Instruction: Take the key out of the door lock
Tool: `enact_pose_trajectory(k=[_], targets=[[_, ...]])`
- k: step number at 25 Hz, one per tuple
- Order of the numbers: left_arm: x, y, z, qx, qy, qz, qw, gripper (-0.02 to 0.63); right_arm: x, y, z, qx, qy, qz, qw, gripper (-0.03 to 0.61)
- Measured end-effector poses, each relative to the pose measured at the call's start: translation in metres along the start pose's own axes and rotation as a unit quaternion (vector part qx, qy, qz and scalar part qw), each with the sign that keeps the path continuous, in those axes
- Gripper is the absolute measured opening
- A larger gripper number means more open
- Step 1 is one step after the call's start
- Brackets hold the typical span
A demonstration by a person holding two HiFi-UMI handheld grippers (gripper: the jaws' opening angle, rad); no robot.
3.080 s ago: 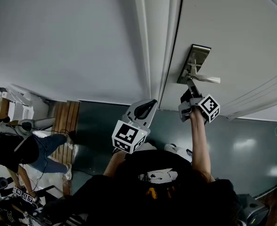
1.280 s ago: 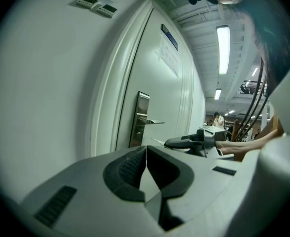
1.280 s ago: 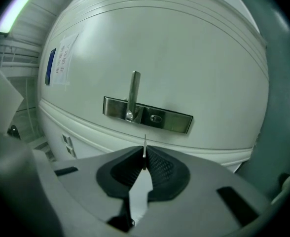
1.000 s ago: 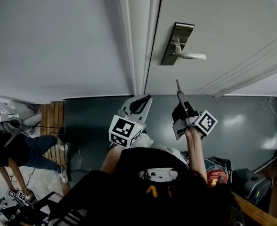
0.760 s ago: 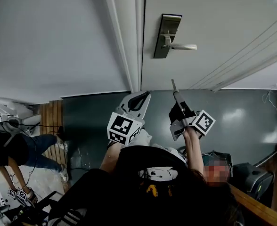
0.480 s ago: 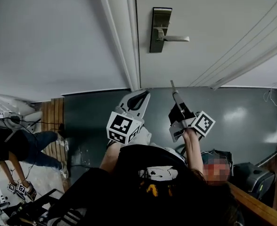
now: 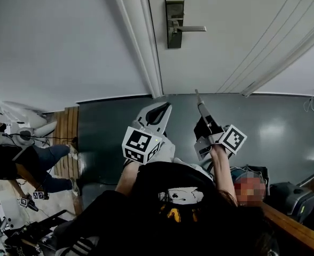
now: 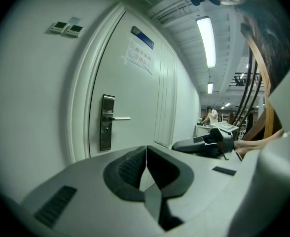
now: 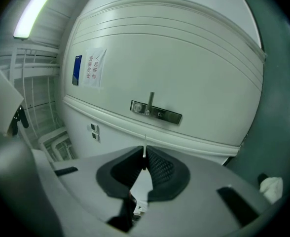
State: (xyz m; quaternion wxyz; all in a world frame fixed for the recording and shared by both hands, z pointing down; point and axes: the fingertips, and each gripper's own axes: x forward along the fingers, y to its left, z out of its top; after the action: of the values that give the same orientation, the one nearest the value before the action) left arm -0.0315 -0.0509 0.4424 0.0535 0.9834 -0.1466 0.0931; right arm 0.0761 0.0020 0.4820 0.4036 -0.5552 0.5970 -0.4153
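Observation:
The white door (image 7: 242,31) carries a metal lock plate (image 7: 174,23) with a lever handle (image 7: 191,29), and I see no key in it. My right gripper (image 7: 201,106) hangs well below the lock, over the floor, shut on the key (image 7: 196,96), whose thin blade pokes out past the tips. In the right gripper view the key (image 9: 144,152) stands pinched between the pads, with the lock plate (image 9: 156,112) far ahead. My left gripper (image 7: 167,108) is shut and empty beside it, and its own view shows the lock plate (image 8: 107,122).
The door frame (image 7: 141,41) and a grey wall (image 7: 55,41) lie left of the door. Below is a dark green floor (image 7: 285,127). A seated person (image 7: 23,167) and wooden slats (image 7: 69,137) are at the far left. A paper notice (image 9: 93,67) hangs on the door.
Three seconds ago the right gripper was at the lock; it has since drawn back with the key. Over the last second the door has receded further, and both grippers stay shut.

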Motion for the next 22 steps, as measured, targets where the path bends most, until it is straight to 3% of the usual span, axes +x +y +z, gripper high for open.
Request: enact_pose_trajectory(k=[6,18,22], targets=[[-0.032,-0.036,-0.002,0.004,-0.003,0.004,1.0000,0.009,-0.039,0.017,-0.018,-0.006,0.002,0.006,1.000,0.021],[-0.029,-0.043,-0.014,-0.001,0.016,0.000,0.9999,0.011,-0.045,0.014,-0.028,-0.009,0.015,0.005,1.000,0.021],[-0.059,-0.062,-0.022,0.003,0.010,0.006,0.9999,0.009,-0.068,0.027,-0.050,-0.020,0.016,0.016,1.000,0.021]])
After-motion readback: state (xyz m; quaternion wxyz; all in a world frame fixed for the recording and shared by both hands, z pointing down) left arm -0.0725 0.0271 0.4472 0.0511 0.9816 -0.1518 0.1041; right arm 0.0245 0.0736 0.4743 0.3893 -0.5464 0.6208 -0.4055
